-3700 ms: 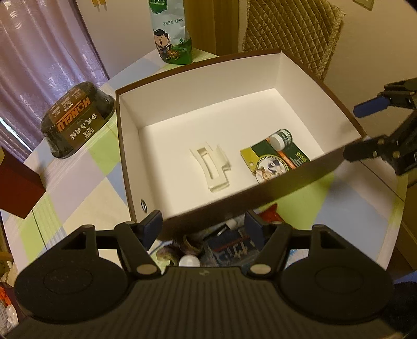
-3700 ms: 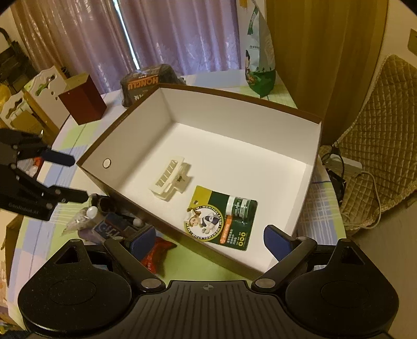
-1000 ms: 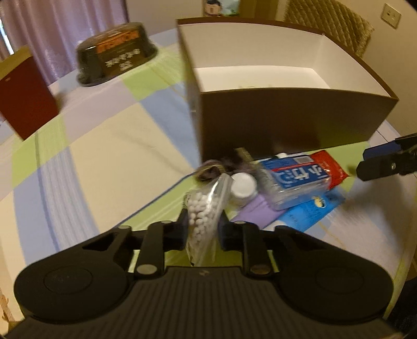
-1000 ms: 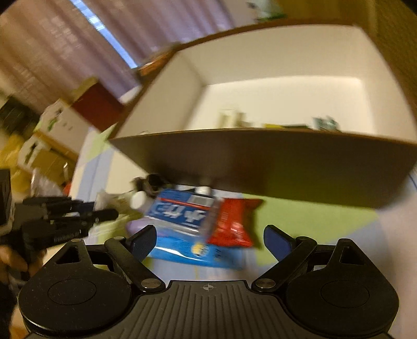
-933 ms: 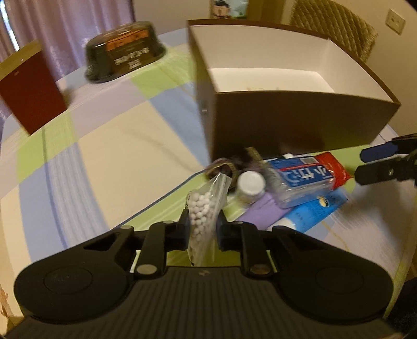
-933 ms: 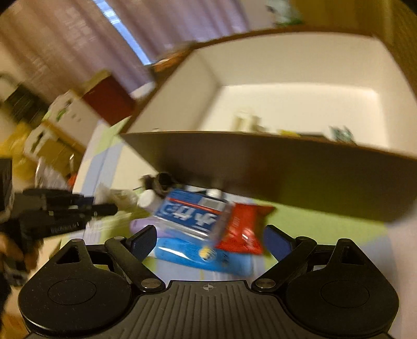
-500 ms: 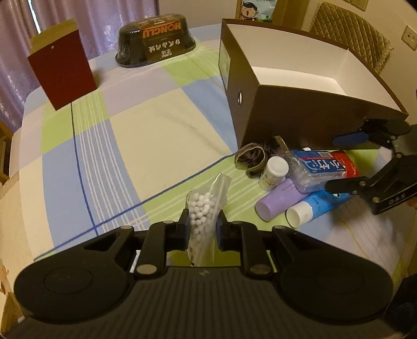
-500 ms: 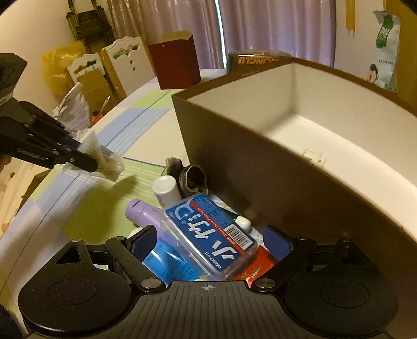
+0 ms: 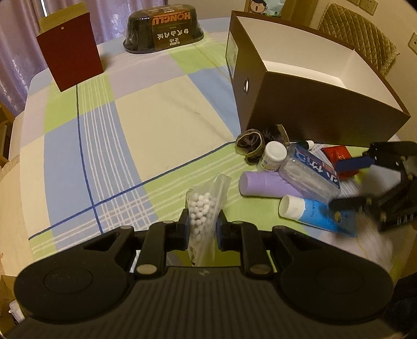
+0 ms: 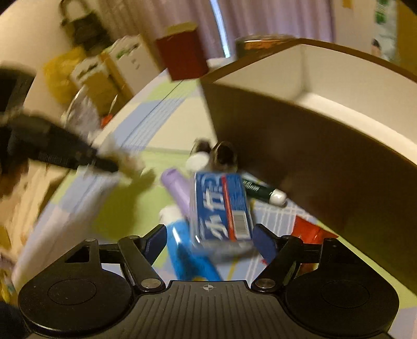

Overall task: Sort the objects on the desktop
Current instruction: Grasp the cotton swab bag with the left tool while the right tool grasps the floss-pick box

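My left gripper (image 9: 202, 224) is shut on a clear bag of white beads (image 9: 200, 208), held above the checked tablecloth, left of the pile. The pile lies in front of the brown box (image 9: 312, 112): a purple tube (image 9: 263, 185), a blue tube (image 9: 315, 212), a white bottle (image 9: 272, 156), a red packet (image 9: 338, 155) and a clear case with a blue label (image 9: 310, 169). My right gripper (image 10: 209, 241) is open and low, its fingers either side of the blue-labelled case (image 10: 221, 206). The right wrist view is blurred.
A dark red box (image 9: 69, 52) and a black HONGLU bowl (image 9: 166, 24) stand at the far side of the table. A dark scrunchie (image 9: 249, 142) and a green tube with a white cap (image 10: 260, 191) lie against the brown box. A padded chair (image 9: 357, 34) is behind it.
My left gripper has shut on the bead bag and drawn it back from the pile. My right gripper has dropped from over the box to straddle the blue-labelled case.
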Motion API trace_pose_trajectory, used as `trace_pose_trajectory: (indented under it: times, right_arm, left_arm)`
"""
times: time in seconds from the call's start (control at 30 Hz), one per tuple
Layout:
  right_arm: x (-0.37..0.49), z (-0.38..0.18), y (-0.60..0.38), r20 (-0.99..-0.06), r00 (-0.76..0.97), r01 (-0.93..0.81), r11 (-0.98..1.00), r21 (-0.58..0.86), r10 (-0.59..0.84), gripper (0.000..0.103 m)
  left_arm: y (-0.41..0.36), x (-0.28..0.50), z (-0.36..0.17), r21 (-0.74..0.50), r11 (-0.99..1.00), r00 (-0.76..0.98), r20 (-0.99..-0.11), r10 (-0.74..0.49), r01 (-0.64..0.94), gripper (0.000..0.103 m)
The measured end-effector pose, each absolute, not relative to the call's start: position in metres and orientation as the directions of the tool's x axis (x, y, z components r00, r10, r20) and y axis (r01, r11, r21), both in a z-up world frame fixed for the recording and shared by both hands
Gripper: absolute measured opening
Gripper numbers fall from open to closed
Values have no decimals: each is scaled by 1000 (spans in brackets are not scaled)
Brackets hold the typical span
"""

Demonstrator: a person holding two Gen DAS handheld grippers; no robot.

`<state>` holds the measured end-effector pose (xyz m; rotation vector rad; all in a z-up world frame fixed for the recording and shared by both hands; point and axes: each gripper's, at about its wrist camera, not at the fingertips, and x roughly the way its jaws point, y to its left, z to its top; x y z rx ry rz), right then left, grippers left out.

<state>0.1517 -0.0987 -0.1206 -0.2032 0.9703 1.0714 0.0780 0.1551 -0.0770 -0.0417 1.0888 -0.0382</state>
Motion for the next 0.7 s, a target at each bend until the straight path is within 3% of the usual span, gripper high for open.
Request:
trace_pose_trajectory:
  times: [0.2,0.27,0.57,0.7]
  right_arm:
    - [170,-136,-85,-767,137,-747,573,336,627,75]
    - [176,-141,-81,-772,139,-726,594,346,620,59]
    - [164,-131,-78,-835,176,-765,606,218,522,57]
    - [164,-136,-82,-850,150,-756,612,230,505,58]
  left_arm:
    - [154,76,-77,-56,998,462,-886,-52,6,16]
    - [154,73,-77,-57,998,459,-887,-52,2,16]
    - [154,60,-76,-99,994,458,-886,-72,-36,16]
    - [153,59,-85,-90,994,434,-899,-56,-59,20]
